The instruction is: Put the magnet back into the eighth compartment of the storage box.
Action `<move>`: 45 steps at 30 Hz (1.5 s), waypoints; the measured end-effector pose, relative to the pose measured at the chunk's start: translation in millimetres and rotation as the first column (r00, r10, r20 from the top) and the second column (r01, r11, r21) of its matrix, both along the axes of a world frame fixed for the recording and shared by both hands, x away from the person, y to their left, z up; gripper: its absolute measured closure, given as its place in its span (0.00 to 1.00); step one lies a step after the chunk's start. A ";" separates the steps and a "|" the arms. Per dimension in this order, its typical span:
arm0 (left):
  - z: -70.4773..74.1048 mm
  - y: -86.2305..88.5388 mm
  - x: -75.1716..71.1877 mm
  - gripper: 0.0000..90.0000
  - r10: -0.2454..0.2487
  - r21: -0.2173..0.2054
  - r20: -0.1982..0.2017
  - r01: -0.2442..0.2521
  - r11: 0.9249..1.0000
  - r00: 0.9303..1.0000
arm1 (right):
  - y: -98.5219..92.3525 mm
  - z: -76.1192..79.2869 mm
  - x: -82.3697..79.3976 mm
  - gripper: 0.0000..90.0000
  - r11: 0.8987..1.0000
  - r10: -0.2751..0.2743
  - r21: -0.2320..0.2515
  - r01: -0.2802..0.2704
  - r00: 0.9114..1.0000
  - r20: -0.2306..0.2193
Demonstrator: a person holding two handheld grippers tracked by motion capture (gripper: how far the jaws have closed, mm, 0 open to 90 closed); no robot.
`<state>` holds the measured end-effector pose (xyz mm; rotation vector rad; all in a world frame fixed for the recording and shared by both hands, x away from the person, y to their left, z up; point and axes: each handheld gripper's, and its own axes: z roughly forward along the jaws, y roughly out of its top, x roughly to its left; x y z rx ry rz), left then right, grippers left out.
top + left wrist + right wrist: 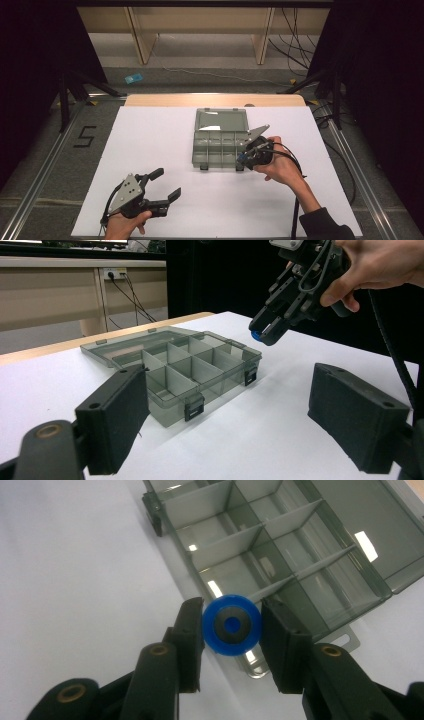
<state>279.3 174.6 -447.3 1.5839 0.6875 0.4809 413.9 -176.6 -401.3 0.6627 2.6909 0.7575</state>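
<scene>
Right gripper (231, 630) pinching blue ring (232, 624) over near right corner of open box (220, 145), left gripper (159, 187) spread wide, resting low on table (150, 135), well apart from box

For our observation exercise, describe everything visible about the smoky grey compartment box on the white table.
The translucent grey plastic compartment box lies flat on the white table, its hinged lid opened back and resting flat behind it. Thin dividers split the tray into rectangular compartments, all apparently empty. Two dark latches hang on its front wall. The right gripper, clamped on a small blue round part, hovers above its right end without touching it.
</scene>
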 end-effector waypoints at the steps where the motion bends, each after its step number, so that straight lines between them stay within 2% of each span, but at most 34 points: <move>1: 0.0 0.0 0.0 0.18 0.000 0.000 0.000 0.000 1.000 1.000 | 0.0 0.0 0.0 0.70 1.000 0.000 0.000 0.000 1.000 0.000; 14: 0.2 0.2 -0.1 0.18 -0.001 0.000 0.001 0.001 1.000 1.000 | -5.2 -5.6 16.1 0.70 1.000 -0.023 -0.009 0.023 1.000 0.000; 24: 0.2 0.1 -0.2 0.18 0.000 0.000 0.001 0.000 1.000 1.000 | -4.1 -8.1 22.4 0.70 0.999 -0.033 -0.013 0.033 0.999 -0.013; 26: 0.1 0.2 -0.1 0.18 0.000 -0.001 0.001 0.000 1.000 1.000 | -4.6 -8.9 24.3 0.70 0.999 -0.028 -0.016 0.028 1.000 -0.002; 33: -0.2 -0.2 0.6 0.18 -0.007 -0.013 0.008 0.008 1.000 1.000 | -4.5 -10.0 27.7 0.70 0.999 -0.035 -0.020 0.035 0.999 -0.003; 38: 0.3 0.2 -0.2 0.18 -0.001 0.002 0.003 0.001 1.000 1.000 | -4.7 -11.5 30.1 0.70 0.999 -0.039 -0.023 0.039 0.999 -0.022; 39: -0.1 -0.4 0.4 0.18 -0.007 -0.008 0.009 0.007 1.000 1.000 | -4.7 -11.5 30.1 0.70 0.999 -0.039 -0.023 0.039 0.999 -0.022; 41: 0.2 0.3 -0.1 0.18 0.001 0.000 0.000 -0.001 1.000 1.000 | -5.1 -12.4 30.9 0.70 0.999 -0.039 -0.022 0.038 0.999 -0.016; 45: 0.0 0.0 0.4 0.18 -0.005 -0.008 0.007 0.005 1.000 1.000 | -5.0 -13.6 32.3 0.70 0.999 -0.049 -0.024 0.048 0.998 -0.027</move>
